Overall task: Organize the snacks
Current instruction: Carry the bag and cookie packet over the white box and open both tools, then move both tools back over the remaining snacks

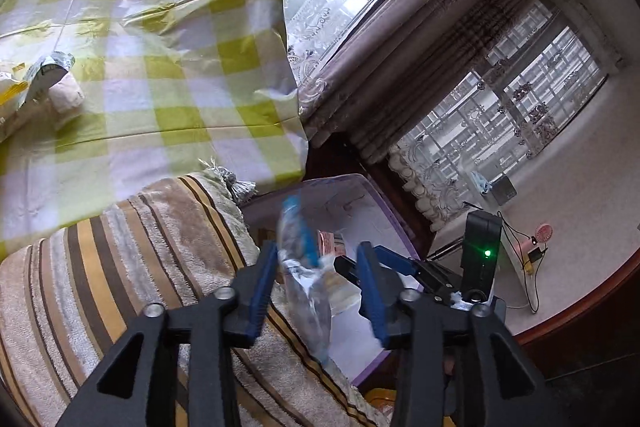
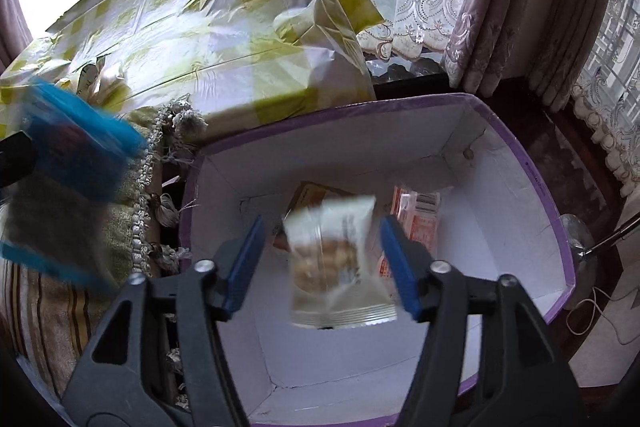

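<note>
A white box with a purple rim [image 2: 552, 211] stands beside the table; it also shows in the left wrist view [image 1: 390, 211]. My right gripper [image 2: 320, 263] is open above the box, and a blurred white snack packet [image 2: 336, 259] hangs between its fingers without touching them. An orange packet [image 2: 420, 223] and a brown packet [image 2: 312, 193] lie on the box floor. My left gripper [image 1: 318, 287] is open, with a blurred clear and blue packet [image 1: 302, 267] between its fingers, over the striped cushion's edge. That packet shows at the left in the right wrist view [image 2: 76, 151].
A table with a yellow checked cloth [image 1: 160, 75] holds more snack packets [image 1: 44, 83] at its left. A striped, fringed cushion [image 1: 120, 287] lies between table and box. Curtains [image 1: 400, 67] and windows stand behind; a tripod foot [image 2: 576, 239] and cables lie on the floor.
</note>
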Available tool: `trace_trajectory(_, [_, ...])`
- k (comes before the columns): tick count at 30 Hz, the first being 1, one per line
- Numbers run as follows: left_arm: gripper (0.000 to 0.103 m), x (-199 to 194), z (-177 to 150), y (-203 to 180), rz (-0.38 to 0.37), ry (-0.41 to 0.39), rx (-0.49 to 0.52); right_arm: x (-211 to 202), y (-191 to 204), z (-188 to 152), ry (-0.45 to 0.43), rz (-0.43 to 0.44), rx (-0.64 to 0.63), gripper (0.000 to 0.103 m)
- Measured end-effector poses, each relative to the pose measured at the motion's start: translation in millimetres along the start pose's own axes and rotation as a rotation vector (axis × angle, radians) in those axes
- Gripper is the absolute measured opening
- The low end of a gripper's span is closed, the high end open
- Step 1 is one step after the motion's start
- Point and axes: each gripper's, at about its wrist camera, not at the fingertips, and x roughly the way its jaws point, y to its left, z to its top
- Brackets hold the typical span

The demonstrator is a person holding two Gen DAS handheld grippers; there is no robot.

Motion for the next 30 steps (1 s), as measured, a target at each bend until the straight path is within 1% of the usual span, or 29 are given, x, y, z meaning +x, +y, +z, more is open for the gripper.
trace_trajectory(1, [0.050, -1, 0, 1, -0.003, -0.006, -0.006, 0, 1, 0, 0.000, 0.005, -0.002, 0.072])
trace_trajectory(3, [0.051, -5, 2, 5, 0.003, -0.018, -0.019, -1, 4, 0, 0.002, 0.012, -0.007, 0.073])
trace_trajectory(7, [0.051, -13, 2, 11, 0.040, -0.043, -0.030, -4, 12, 0, -0.002, 0.045, -0.013, 0.073])
trace_trajectory(9, [0.051, -19, 1, 14, 0.075, -0.068, -0.025, -5, 19, 0, -0.007, 0.064, -0.011, 0.073])
trace_trajectory(12, [0.051, -34, 0, 21, 0.154, -0.117, -0.012, -6, 30, 1, -0.011, 0.105, 0.000, 0.073])
trace_trajectory(14, [0.051, -45, -2, 29, 0.194, -0.143, -0.022, -7, 38, 2, -0.015, 0.140, 0.004, 0.073])
trace_trajectory(16, [0.051, -56, -3, 39, 0.239, -0.165, -0.037, -9, 50, 4, -0.024, 0.151, -0.014, 0.073])
trace_trajectory(19, [0.051, -75, -7, 59, 0.299, -0.201, -0.081, -13, 71, 5, -0.046, 0.164, -0.066, 0.073])
trace_trajectory(23, [0.051, -107, -16, 90, 0.363, -0.260, -0.164, -16, 97, 9, -0.069, 0.188, -0.105, 0.073])
trace_trajectory(27, [0.051, -141, -26, 123, 0.381, -0.304, -0.269, -17, 116, 14, -0.080, 0.194, -0.142, 0.073])
trace_trajectory(30, [0.051, -159, -33, 147, 0.460, -0.308, -0.339, -15, 126, 19, -0.075, 0.197, -0.154, 0.073])
